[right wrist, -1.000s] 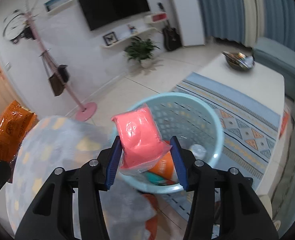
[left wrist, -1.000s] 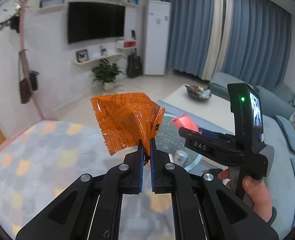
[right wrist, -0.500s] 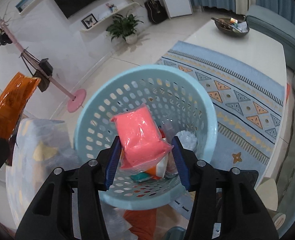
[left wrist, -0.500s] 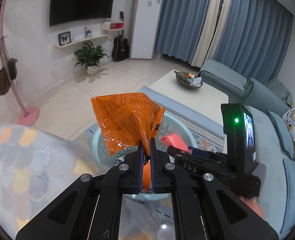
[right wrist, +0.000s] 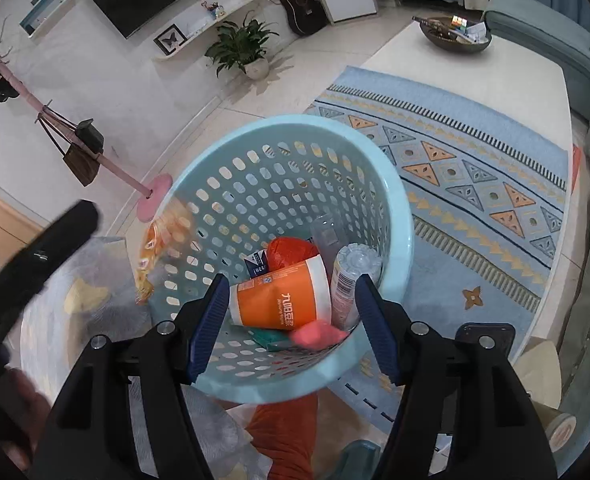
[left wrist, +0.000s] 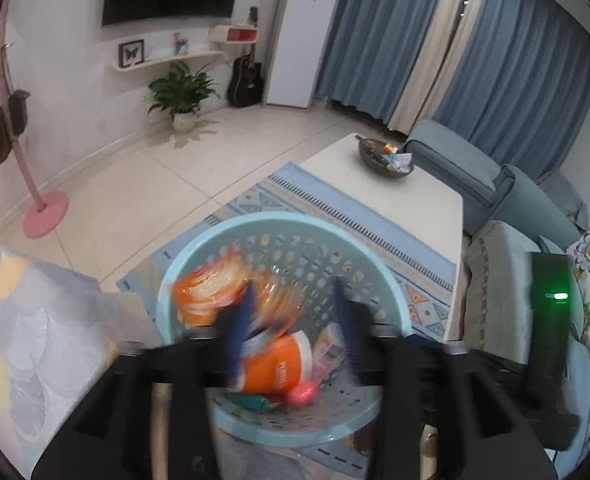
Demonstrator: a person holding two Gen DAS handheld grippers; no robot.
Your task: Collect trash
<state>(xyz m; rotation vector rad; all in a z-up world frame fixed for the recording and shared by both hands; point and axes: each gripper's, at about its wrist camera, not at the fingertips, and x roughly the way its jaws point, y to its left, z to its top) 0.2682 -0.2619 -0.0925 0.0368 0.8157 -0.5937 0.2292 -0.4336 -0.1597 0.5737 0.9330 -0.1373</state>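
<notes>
Pale floor tiles (right wrist: 295, 76) run back to a white wall, and a patterned blue rug (right wrist: 483, 152) lies beside a white coffee table (left wrist: 395, 196). At far left a pink coat stand (left wrist: 39, 204) rises from its round base, and a grey printed cloth (left wrist: 35, 336) covers the near-left surface. Next to it stands the light blue perforated basket (right wrist: 399, 216).

Over the basket's left rim, the orange snack wrapper (left wrist: 211, 300) shows as a motion-blurred shape, touching neither finger of the left gripper (left wrist: 295, 320), whose blue fingers are spread wide apart and smeared by blur. Whether the wrapper touches the basket wall cannot be told.

Inside the basket lie an orange and white cup (right wrist: 283, 300), a crumpled red-orange bag (right wrist: 291, 252), a clear ribbed bottle (right wrist: 351, 276) and a teal scrap (right wrist: 271, 338). The pink packet (right wrist: 315, 334) is blurred near the basket's front wall, just below the cup.

The right gripper (right wrist: 293, 320) hangs above the basket's near rim, its fingers parted and holding nothing.
</notes>
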